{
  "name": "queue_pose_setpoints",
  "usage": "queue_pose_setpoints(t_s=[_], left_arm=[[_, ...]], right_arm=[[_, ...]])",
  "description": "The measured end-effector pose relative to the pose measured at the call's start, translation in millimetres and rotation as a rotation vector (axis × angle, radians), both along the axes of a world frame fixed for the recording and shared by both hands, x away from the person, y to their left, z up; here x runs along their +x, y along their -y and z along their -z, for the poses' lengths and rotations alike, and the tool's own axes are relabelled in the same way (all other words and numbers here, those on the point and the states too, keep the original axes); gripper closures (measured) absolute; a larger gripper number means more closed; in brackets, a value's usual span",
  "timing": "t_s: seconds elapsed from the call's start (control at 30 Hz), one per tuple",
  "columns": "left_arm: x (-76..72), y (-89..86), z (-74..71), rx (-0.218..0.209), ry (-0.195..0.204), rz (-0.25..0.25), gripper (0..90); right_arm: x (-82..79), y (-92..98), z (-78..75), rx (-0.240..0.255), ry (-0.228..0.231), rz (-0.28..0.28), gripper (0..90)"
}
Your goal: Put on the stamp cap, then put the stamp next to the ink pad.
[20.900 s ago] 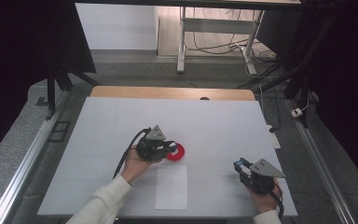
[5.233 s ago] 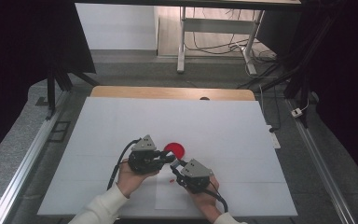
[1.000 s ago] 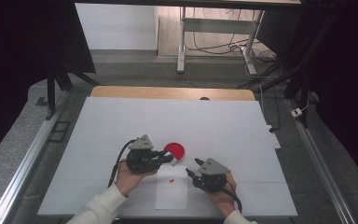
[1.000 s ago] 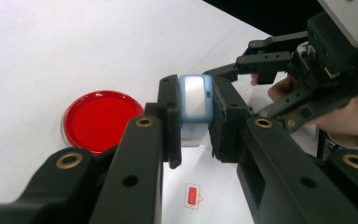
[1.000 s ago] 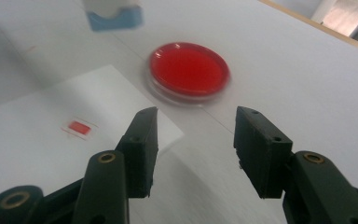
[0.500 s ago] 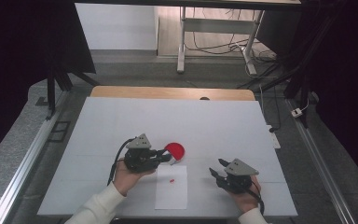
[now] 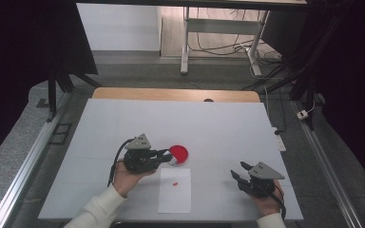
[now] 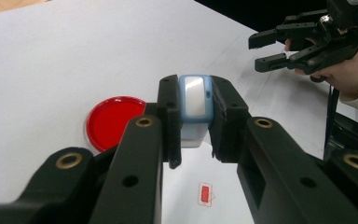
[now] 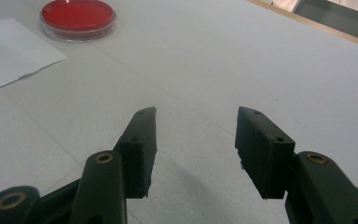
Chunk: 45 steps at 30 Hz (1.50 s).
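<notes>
Blue-and-white small plastic stamp block (image 8: 195, 109) pinched upright in left gripper (image 8: 194, 122) fingers over white paper sheet (image 7: 175, 190), ready to press | right gripper (image 9: 196, 140) fingers spread, empty, parked aside on desk (image 7: 228, 123) | red round dish (image 7: 177, 153) just beside.

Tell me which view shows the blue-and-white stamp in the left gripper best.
The left gripper view. There the stamp stands close up, clamped between the left gripper's jaws, its blue casing and white body plain. In the high view it is a small pale shape at the jaw tips beside the red dish.
</notes>
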<state>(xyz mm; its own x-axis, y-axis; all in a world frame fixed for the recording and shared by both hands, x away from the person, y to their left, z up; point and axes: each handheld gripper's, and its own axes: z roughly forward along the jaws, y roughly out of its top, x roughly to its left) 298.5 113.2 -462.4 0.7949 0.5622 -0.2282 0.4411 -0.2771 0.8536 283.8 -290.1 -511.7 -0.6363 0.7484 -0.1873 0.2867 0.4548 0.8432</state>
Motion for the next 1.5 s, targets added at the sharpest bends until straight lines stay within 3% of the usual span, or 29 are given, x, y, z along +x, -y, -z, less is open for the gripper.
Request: queue_pose_setpoints(t_s=[0.3, 0.6, 0.93, 1.13, 1.43, 1.5], left_arm=[[2.3, -7.5, -3.1, -0.001, 0.011, -0.02, 75.5], [6.3, -16.2, -5.0, 0.032, 0.046, -0.061, 75.4], [15.4, -28.1, -1.1, 0.104, 0.076, -0.118, 75.4], [24.8, -36.3, 6.6, 0.148, 0.064, -0.156, 75.4], [36.9, -32.7, 21.7, 0.245, 0.069, -0.191, 75.4], [39.8, -31.7, 25.2, 0.25, 0.057, -0.192, 75.3]], right_arm=[[0.4, -1.3, 0.8, 0.001, 0.006, -0.006, 47.7], [1.9, -1.5, 1.7, 0.003, 0.005, -0.014, 47.1], [2.0, -0.4, 1.3, -0.001, -0.001, -0.005, 46.6], [2.5, -0.8, 2.8, -0.001, -0.013, -0.005, 46.4], [3.6, -1.8, 4.4, -0.013, -0.019, -0.004, 46.0], [3.6, -1.7, 4.5, -0.014, -0.02, -0.003, 45.9]])
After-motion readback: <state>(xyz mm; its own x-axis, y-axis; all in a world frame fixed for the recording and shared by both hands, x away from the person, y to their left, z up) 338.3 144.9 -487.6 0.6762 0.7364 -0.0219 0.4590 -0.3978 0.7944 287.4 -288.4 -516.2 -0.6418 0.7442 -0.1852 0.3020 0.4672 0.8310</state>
